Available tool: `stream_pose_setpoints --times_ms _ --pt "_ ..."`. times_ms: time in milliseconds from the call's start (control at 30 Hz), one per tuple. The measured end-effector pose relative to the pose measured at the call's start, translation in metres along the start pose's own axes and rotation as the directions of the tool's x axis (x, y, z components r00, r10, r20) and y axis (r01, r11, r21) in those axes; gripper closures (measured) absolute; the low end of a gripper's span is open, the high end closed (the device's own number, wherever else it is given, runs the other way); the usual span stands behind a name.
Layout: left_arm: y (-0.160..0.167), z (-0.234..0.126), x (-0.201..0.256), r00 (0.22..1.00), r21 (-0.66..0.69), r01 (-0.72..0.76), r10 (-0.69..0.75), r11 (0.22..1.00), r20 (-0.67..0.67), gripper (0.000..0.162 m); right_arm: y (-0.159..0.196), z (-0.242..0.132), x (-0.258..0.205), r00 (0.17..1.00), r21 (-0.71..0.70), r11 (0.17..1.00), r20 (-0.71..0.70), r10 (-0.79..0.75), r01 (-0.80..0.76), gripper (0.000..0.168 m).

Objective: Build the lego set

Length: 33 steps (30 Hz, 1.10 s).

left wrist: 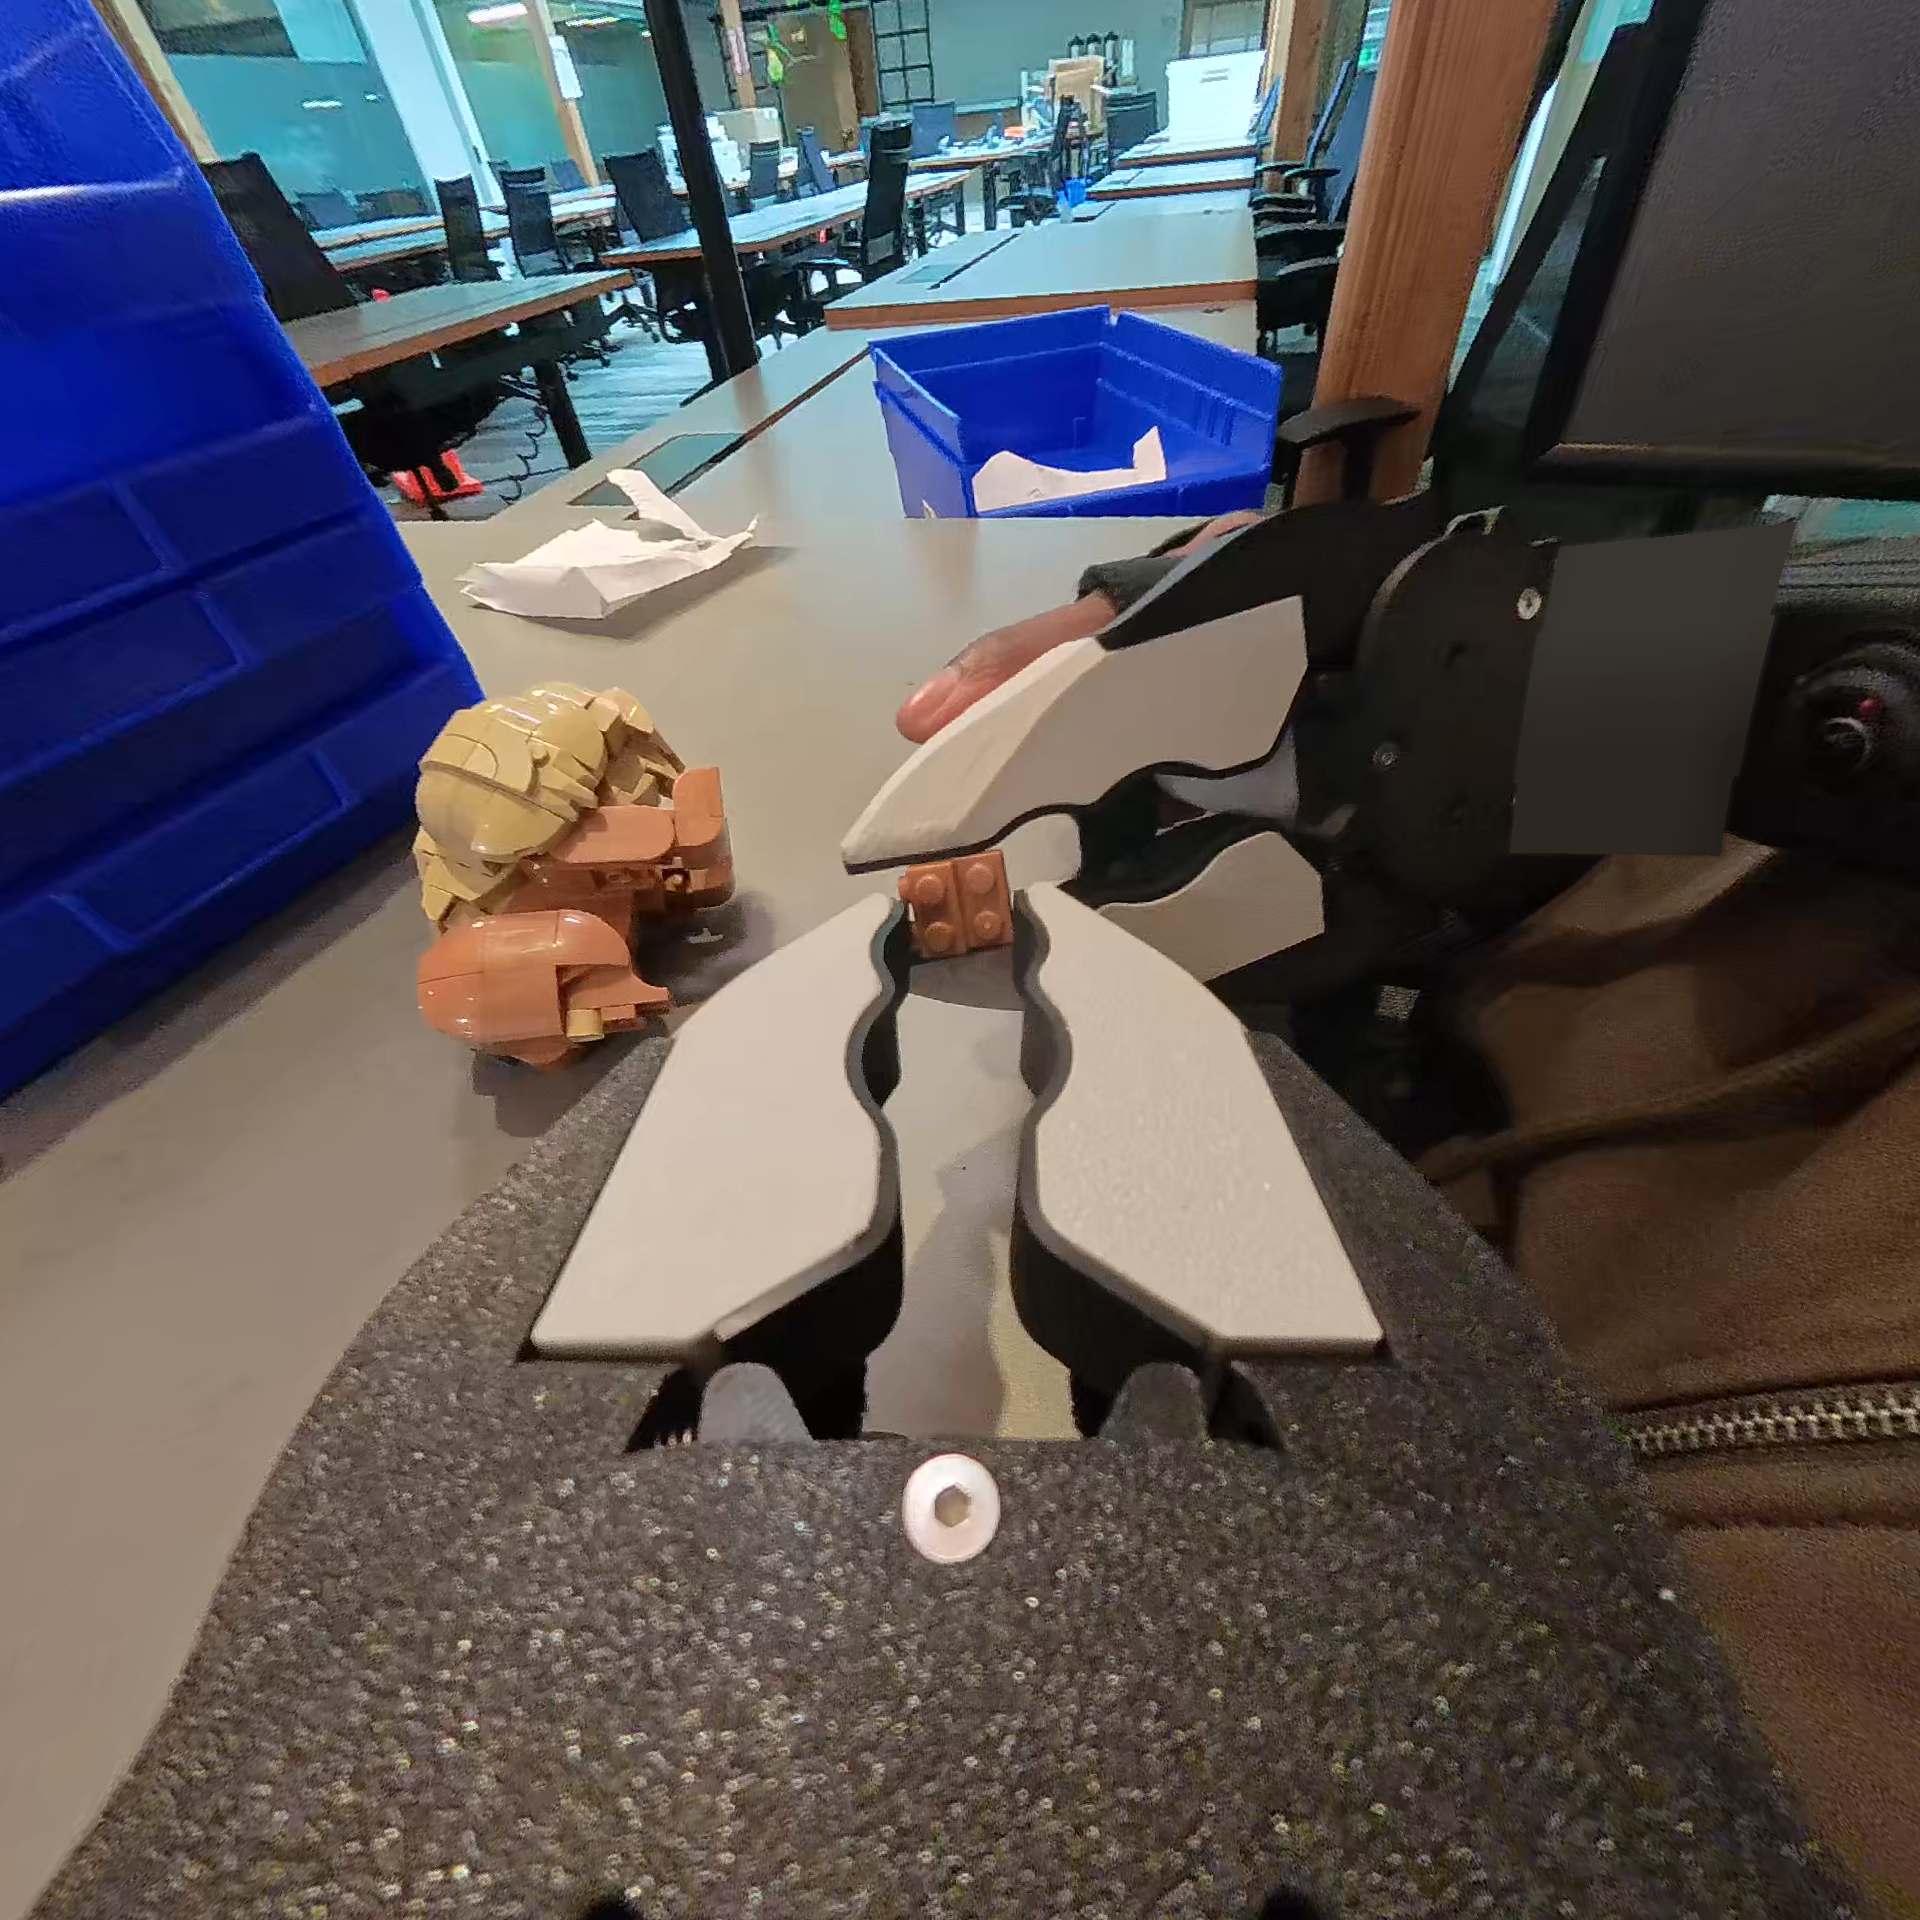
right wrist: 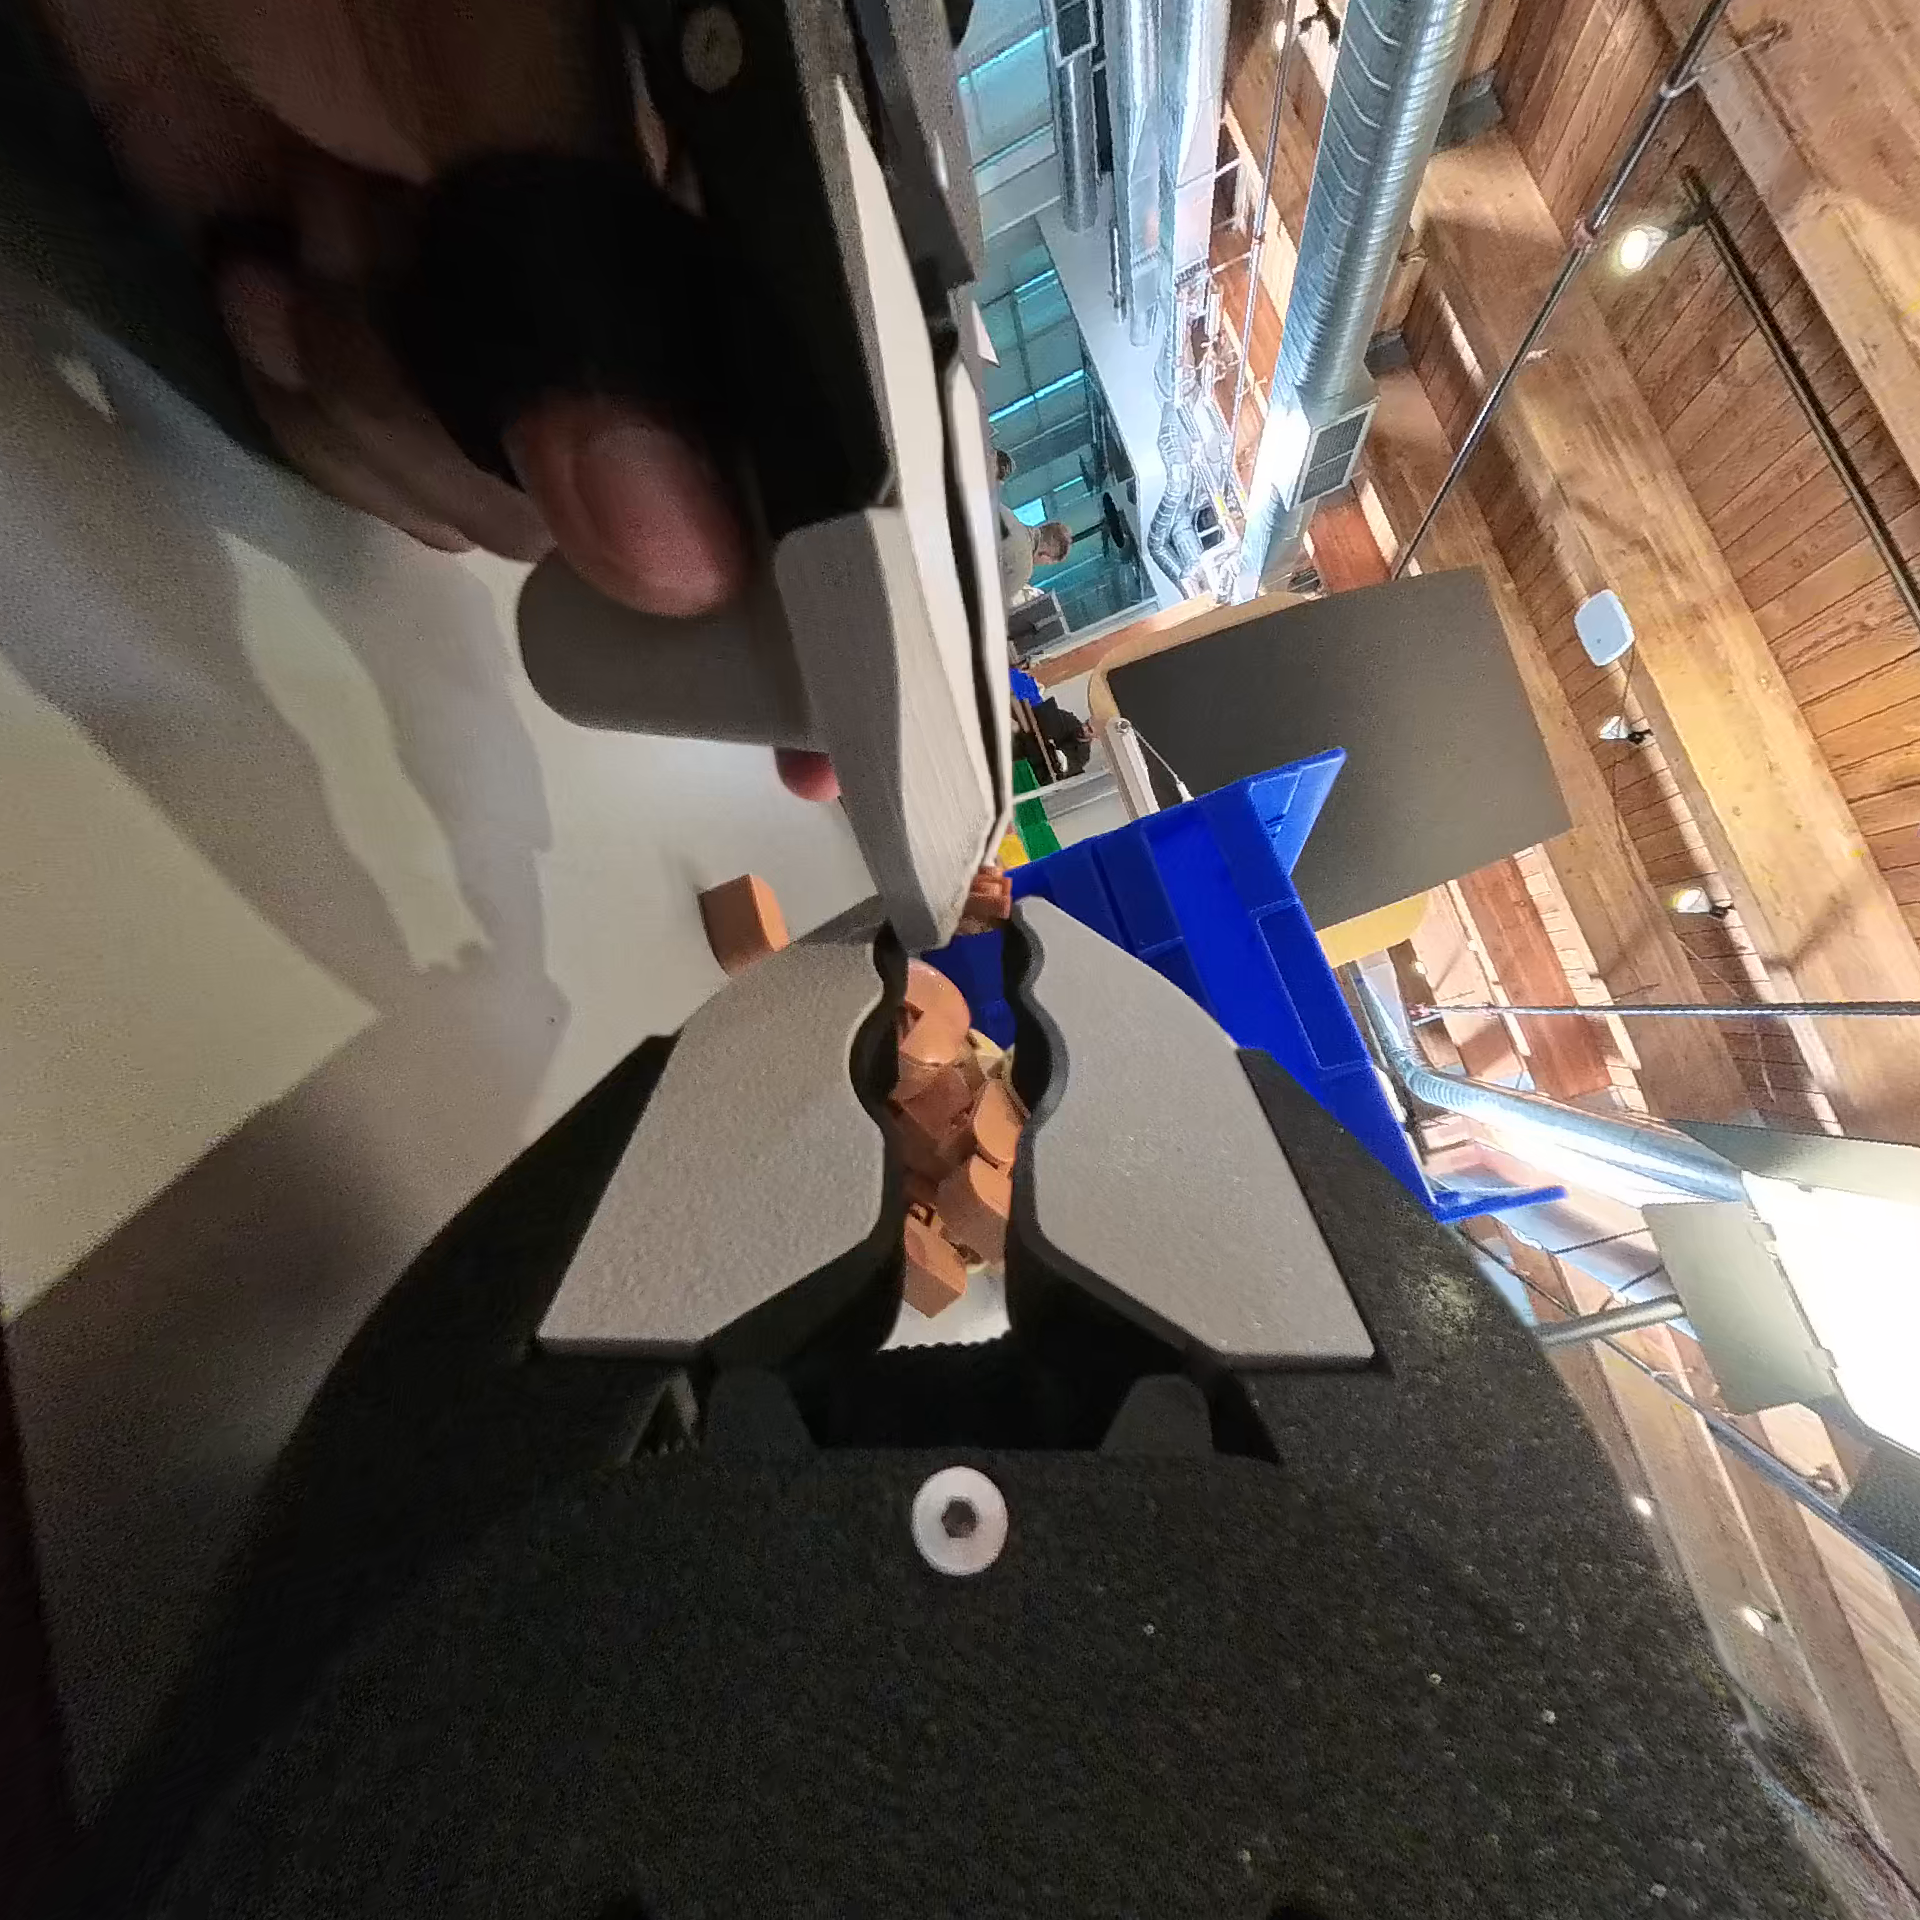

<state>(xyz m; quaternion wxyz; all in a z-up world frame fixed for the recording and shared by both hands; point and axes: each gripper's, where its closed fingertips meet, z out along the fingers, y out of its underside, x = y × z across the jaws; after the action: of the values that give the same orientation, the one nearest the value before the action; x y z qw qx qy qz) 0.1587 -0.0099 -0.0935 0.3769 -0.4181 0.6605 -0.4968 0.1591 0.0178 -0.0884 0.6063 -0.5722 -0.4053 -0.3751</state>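
Beside blue bin [left wrist: 187,582], lego figure [left wrist: 551,873], crumpled paper [left wrist: 603,566] beyond

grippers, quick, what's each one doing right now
Left hand-held gripper: shut on the small brown studded lego piece.
Right hand-held gripper: fingertips at the same piece; grip cannot be told.

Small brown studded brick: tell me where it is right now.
In the left wrist view, the small brown studded brick sits pinched at the left gripper tips, just under the right gripper's fingers, right of the tan-and-brown model.
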Motion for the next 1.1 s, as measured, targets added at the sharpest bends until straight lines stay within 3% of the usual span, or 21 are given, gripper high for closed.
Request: stream_pose_setpoints --times_ms 467,500,533,600,667,767,1100 --pt "-0.001 0.000 -0.009 0.979 -0.005 -0.138 0.138 0.990 0.151 0.143 0.008 0.005 0.002 0.997 -0.098 0.992 -0.011 0.079 -0.080 0.153" --pt "-0.002 0.000 -0.010 0.976 -0.003 -0.146 0.145 0.989 0.160 0.143 0.011 0.005 0.004 0.996 -0.110 0.990 -0.017 0.091 -0.092 0.155" --pt "-0.004 -0.002 -0.010 0.974 0.010 -0.158 0.155 0.987 0.167 0.144 0.019 0.005 0.008 0.994 -0.150 0.983 -0.045 0.098 -0.104 0.168" --pt "-0.011 -0.006 -0.006 0.972 0.060 -0.178 0.166 0.982 0.166 0.144 0.033 0.004 0.015 0.990 -0.189 0.972 -0.057 0.131 -0.140 0.168" --pt "-0.004 -0.005 -0.014 0.968 0.015 -0.164 0.157 0.986 0.196 0.144 0.033 0.001 0.018 0.985 -0.162 0.972 -0.056 0.161 -0.168 0.168" --pt "-0.010 -0.006 -0.013 0.978 0.063 -0.129 0.116 0.990 0.173 0.144 0.029 0.000 0.015 0.991 -0.145 0.981 -0.054 0.119 -0.126 0.168" --pt "-0.022 -0.009 -0.006 0.997 0.176 0.074 -0.075 0.982 0.002 0.144 0.007 0.003 0.015 0.992 -0.059 0.992 -0.077 0.105 -0.109 0.160"
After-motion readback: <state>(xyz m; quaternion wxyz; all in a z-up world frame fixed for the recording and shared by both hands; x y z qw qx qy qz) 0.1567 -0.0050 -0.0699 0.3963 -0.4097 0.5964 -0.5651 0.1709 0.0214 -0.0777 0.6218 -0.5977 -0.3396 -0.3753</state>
